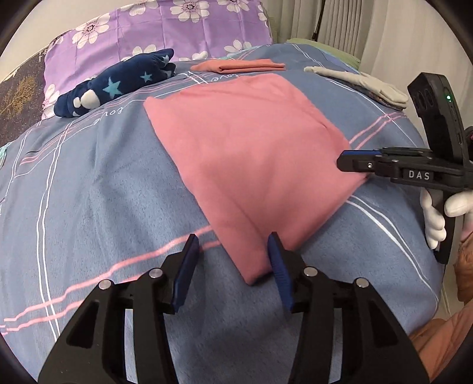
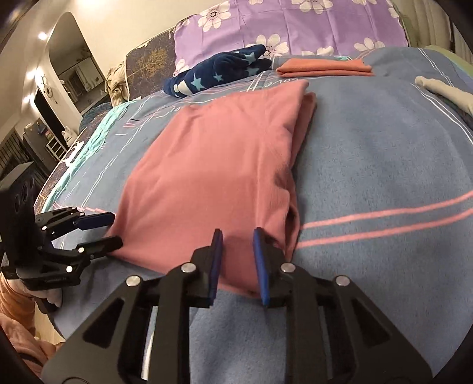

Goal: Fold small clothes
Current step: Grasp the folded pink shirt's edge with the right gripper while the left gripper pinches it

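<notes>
Pink folded garment point(image 1: 248, 165) is laid flat on the blue bedspread point(image 1: 88, 206), its near corners straddled by the open-jawed left gripper point(image 1: 233, 260) and right gripper point(image 2: 236, 254), apparently so both can be pinched for another fold.

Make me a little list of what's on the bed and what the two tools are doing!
surface: blue striped blanket
main item: pink garment, folded flat
left tool: open, at the near-left corner
right tool: open, astride the near-right corner
behind: folded orange cloth, navy star garment, pale grey garment, purple flowered pillow
</notes>
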Demonstrator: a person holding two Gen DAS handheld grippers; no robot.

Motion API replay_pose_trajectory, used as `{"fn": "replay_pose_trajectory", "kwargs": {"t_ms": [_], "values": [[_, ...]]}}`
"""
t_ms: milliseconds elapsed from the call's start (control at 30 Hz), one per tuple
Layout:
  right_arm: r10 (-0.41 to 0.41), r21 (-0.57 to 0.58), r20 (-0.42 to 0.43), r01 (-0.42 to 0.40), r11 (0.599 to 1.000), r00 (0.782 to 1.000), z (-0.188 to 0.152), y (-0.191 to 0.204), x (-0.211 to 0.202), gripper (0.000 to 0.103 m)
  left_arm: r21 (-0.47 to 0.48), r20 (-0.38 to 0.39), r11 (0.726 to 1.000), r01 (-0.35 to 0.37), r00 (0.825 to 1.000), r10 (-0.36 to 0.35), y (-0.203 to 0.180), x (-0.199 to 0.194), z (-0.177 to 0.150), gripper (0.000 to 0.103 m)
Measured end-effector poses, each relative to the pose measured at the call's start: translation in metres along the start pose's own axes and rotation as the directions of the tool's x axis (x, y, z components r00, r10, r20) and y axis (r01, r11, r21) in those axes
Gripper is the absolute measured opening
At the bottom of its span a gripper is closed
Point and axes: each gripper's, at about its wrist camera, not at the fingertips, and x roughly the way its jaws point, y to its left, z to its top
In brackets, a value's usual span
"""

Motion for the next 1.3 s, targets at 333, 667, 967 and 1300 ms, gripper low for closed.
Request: {"fn": "replay_pose_trajectory", "kwargs": {"t_ms": [333,667,967,1300], "values": [[0.01,0.053,0.053,-0.013,0.999,0.999,0.01,-0.008,-0.025,0.041,-0.109,0.072,0.993,0.056,0.996,-0.048,0.019,-0.016,0.018,0.055],[0.033,0.214,0.047,-0.043,0.976,0.998,0.047,-0.055,-0.01,0.052,-0.287,0.086,0.932,0.223,0.975,-0.207,0.062,0.028,0.054,0.055],[0.123,0.227,-0.038,-0.111,0.968,0.992,0.073,-0.066,0.038,0.054,-0.32,0.033,0.909,0.265,0.963,-0.269,0.08,0.067,0.076,0.055],[0.132,0.191,-0.055,-0.12,0.974,0.99,0.093,-0.064,0.059,0.055,-0.292,0.038,0.903,0.315,0.947,-0.318,0.088,0.088,0.093,0.055]]}}
